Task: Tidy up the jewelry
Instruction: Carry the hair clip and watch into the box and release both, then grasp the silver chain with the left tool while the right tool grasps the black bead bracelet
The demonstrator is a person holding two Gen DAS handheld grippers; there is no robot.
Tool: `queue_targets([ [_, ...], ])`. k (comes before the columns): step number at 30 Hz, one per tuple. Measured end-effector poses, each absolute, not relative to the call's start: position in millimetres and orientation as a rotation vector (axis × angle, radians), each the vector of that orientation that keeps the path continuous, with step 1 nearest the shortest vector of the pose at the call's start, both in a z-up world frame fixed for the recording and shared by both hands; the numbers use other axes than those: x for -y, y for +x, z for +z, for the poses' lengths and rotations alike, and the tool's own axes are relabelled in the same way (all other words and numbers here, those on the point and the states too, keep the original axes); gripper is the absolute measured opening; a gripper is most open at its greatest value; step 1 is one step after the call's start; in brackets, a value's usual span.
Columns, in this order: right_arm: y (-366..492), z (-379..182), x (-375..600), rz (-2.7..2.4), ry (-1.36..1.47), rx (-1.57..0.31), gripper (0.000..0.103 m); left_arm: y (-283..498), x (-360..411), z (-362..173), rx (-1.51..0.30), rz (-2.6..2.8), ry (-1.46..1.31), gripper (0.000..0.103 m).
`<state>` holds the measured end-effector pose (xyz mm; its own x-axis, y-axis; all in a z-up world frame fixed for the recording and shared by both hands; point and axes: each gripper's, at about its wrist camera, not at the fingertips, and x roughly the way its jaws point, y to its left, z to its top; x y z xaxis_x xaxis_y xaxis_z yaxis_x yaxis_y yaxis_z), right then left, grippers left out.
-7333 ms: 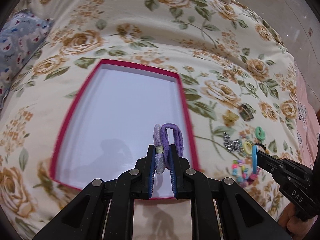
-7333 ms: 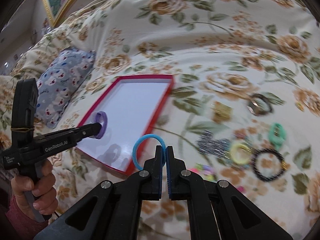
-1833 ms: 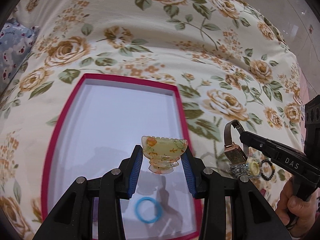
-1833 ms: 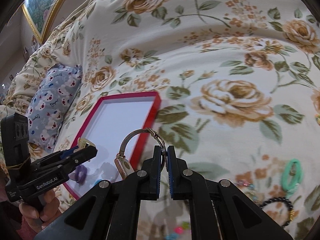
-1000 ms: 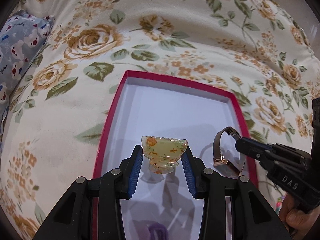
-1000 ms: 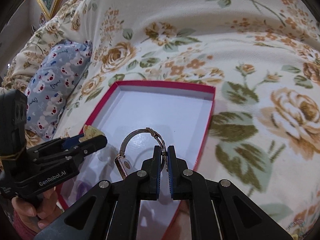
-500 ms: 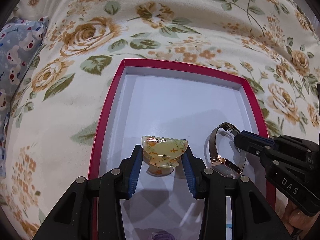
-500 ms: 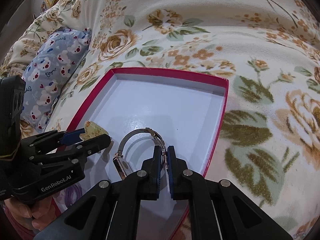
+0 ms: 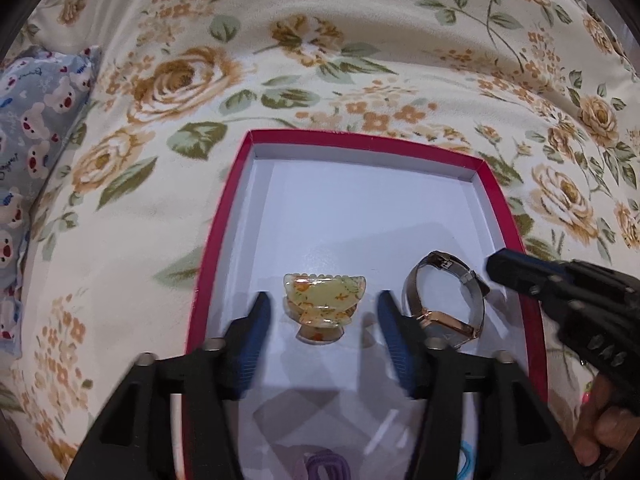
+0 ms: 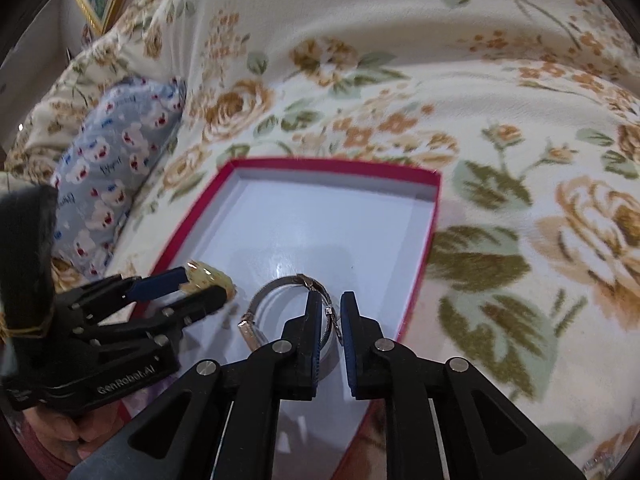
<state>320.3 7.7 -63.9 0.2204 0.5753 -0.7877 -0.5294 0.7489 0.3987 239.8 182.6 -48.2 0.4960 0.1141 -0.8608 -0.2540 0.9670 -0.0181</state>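
Both grippers have just released: the left gripper [image 9: 322,316] fingers now stand spread clear of the hair claw [image 9: 323,306], and the right gripper [image 10: 330,316] fingers have parted off the watch [image 9: 444,300]. Both deposits are judged complete. Claw, translucent yellow-green, sits mid-box [image 9: 224,216]; watch, steel band with rose-gold case, lies near the box's right edge.

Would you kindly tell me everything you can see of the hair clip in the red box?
The hair clip is a small translucent yellow-green claw clip, plastic by the look, with orange floral specks, a scalloped top edge and a narrower base. It sits upright on the white floor of the red box, near its front, left of the wristwatch and apart from it. The left claw is open: its blue pads stand to either side of the clip, with a gap on each side.
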Motion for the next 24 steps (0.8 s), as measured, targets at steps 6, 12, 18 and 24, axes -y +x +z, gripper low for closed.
queue_targets([
  [6,309,-44,25,0.751,0.105,-1.077,0.034,214,-185,-36,-0.983,0.235,-0.244,0.063],
  [12,290,-35,63,0.713,0.151,-1.056,0.039,178,-178,-23,-0.927,0.225,-0.344,0.064],
  [18,271,-28,102,0.662,0.194,-1.049,0.04,151,-161,-14,-0.92,0.189,-0.407,0.064],
  [24,250,-23,134,0.619,0.203,-1.042,0.04,135,-143,-8,-0.935,0.138,-0.419,0.064],
])
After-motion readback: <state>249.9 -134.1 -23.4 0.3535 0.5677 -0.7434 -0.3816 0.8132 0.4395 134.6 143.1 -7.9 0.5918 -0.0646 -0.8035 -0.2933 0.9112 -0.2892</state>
